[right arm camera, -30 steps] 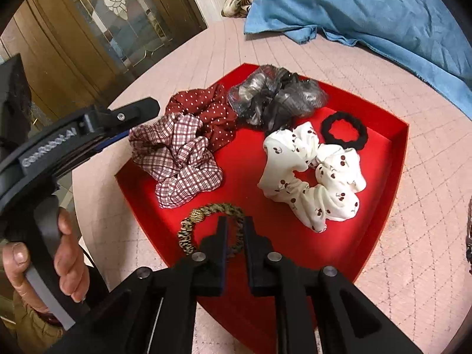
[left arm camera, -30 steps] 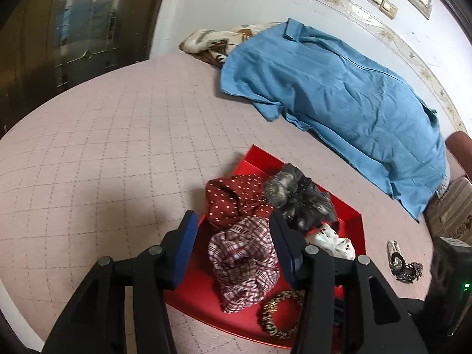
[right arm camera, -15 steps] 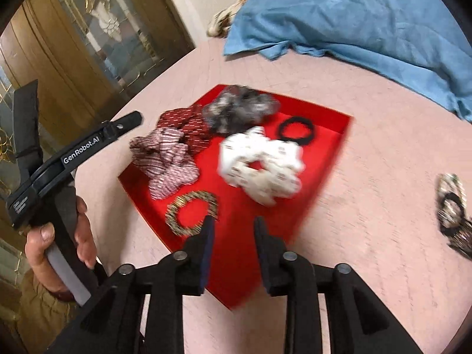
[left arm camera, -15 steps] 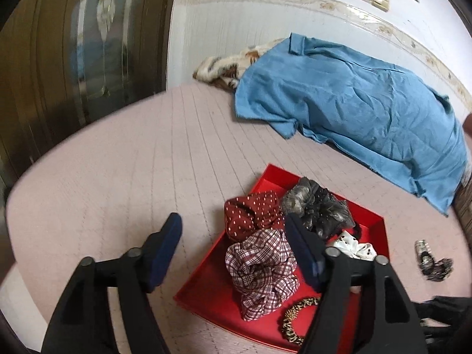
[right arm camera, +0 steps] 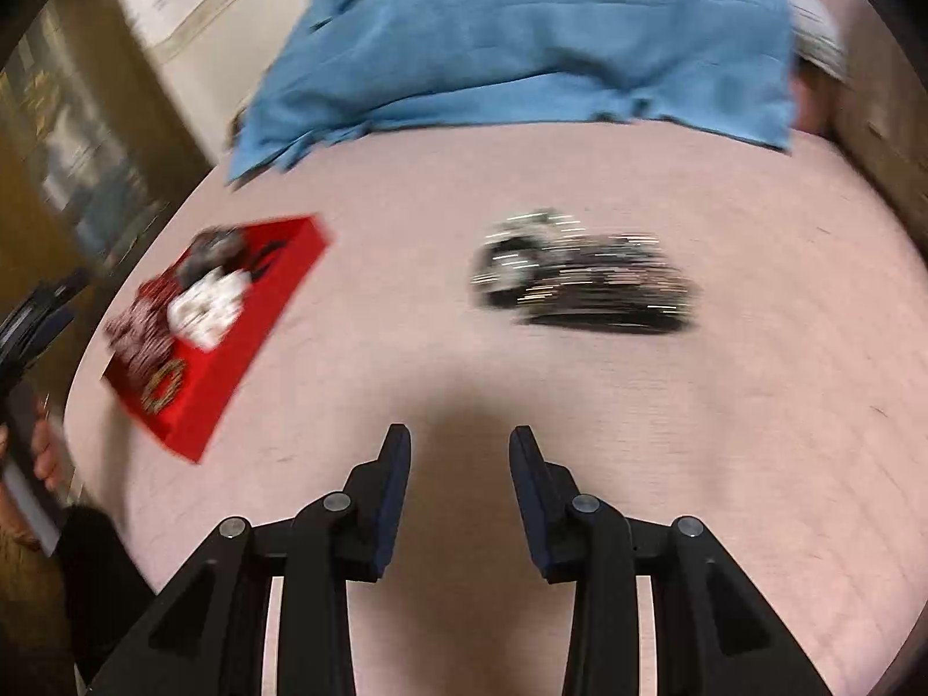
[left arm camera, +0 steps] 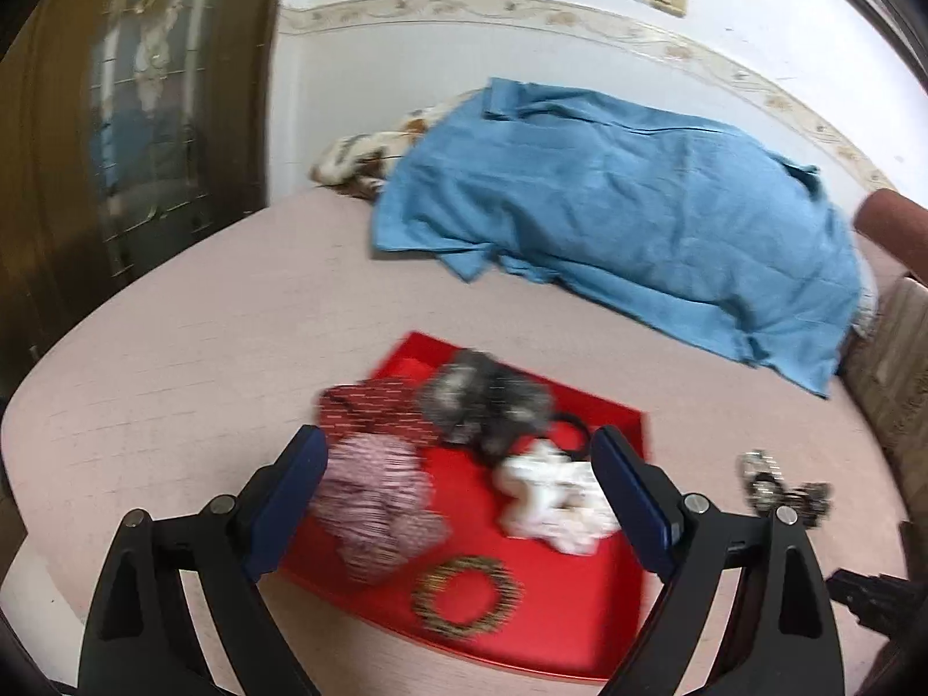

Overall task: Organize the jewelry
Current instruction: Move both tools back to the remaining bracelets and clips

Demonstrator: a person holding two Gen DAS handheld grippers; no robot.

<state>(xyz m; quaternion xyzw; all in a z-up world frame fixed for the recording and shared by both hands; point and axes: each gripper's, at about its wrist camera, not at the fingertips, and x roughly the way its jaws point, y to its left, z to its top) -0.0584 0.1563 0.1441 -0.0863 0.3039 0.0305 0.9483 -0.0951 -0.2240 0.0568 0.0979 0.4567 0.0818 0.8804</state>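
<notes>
A pale wall (left arm camera: 464,46) with a patterned border strip (left arm camera: 522,8) stands behind the pink quilted bed (left arm camera: 232,319). A blue sheet (left arm camera: 638,220) is heaped there. A dark wooden glazed door (left arm camera: 133,116) stands left.

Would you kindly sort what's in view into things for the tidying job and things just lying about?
Job: red tray, the scrunchies in it such as the white one, black-and-white hair ties out on the bed.
Lying about: blue sheet, patterned cloth.
</notes>
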